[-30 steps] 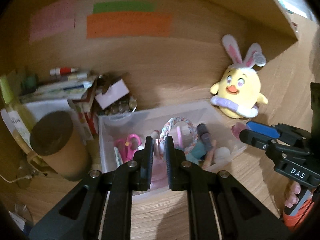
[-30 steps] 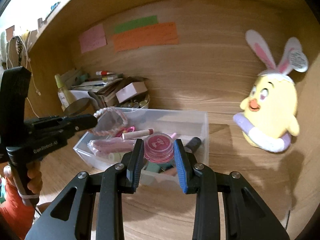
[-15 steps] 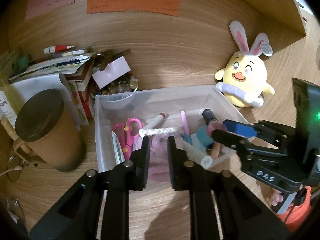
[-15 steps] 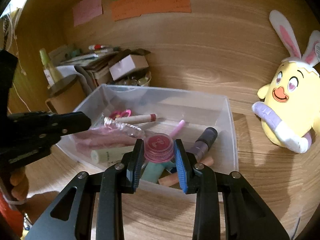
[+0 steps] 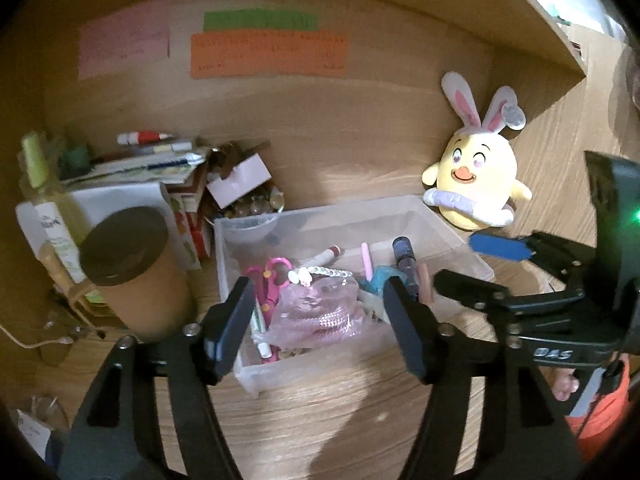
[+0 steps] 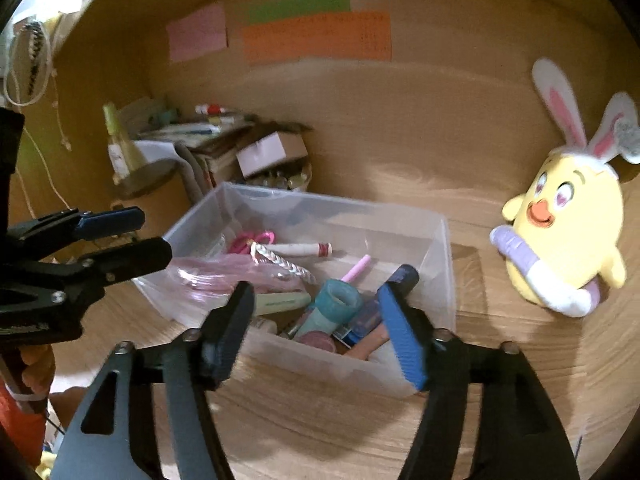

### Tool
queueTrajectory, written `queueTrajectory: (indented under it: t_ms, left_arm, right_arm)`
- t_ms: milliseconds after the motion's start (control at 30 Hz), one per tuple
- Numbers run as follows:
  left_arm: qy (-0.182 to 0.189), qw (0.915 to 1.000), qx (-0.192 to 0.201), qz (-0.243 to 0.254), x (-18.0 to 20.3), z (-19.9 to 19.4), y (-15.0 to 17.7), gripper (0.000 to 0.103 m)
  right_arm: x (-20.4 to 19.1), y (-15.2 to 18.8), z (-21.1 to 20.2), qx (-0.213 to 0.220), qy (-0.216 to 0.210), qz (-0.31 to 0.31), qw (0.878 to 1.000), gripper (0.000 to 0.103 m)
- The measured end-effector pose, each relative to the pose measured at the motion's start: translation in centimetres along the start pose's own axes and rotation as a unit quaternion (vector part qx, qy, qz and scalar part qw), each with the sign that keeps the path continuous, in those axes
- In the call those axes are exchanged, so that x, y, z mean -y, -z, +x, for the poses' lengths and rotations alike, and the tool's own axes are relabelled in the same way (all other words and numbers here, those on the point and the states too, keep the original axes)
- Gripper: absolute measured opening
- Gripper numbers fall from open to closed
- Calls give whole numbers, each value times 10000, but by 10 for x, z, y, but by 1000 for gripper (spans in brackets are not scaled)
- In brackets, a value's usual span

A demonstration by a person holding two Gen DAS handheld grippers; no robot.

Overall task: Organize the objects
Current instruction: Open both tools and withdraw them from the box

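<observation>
Wooden desk (image 5: pixel 360 420) holds the bin (image 5: pixel 448 216); both grippers, left (image 5: pixel 320 320) and right (image 6: pixel 316 328), just opened, gripping nothing

Black left tool (image 5: pixel 320 312), blue-padded right tool (image 6: pixel 316 320), silver screws, orange sleeve (image 5: pixel 600 420)

One clear bin (image 5: pixel 452 220) stands on the table (image 5: pixel 320 420). One plush chick (image 5: pixel 476 184). Three paper notes on the back wall: one pink (image 5: pixel 122 42), one green (image 5: pixel 260 21), one orange (image 5: pixel 268 55). One lidded cup (image 5: pixel 132 264). One pair of pink scissors (image 5: pixel 268 276). Possibly two markers in the bin; clutter obscures the count.
</observation>
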State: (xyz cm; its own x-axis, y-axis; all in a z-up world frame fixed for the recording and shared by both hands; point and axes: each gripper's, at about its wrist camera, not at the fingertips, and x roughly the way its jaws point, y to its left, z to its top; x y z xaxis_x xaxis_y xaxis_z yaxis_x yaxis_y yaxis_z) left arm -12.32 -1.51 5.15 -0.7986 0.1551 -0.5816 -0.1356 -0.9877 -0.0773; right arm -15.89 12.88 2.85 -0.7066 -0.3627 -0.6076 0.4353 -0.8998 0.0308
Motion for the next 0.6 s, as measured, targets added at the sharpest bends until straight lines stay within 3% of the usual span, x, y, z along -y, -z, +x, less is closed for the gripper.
queueTrajectory:
  t_ms: [100, 300, 600]
  left_arm:
    - [-15, 9999, 107, 9, 1, -10, 5, 79]
    - [-61, 9995, 304, 39, 7, -25, 19, 93]
    - [38, 9998, 210, -61, 13, -27, 43, 96]
  right_arm:
    - [-2, 2, -15, 189, -15, 4, 9998, 79]
    - [-2, 15, -37, 398, 130, 6, 9991, 82]
    - [11, 38, -42, 239, -59, 515, 9984, 85]
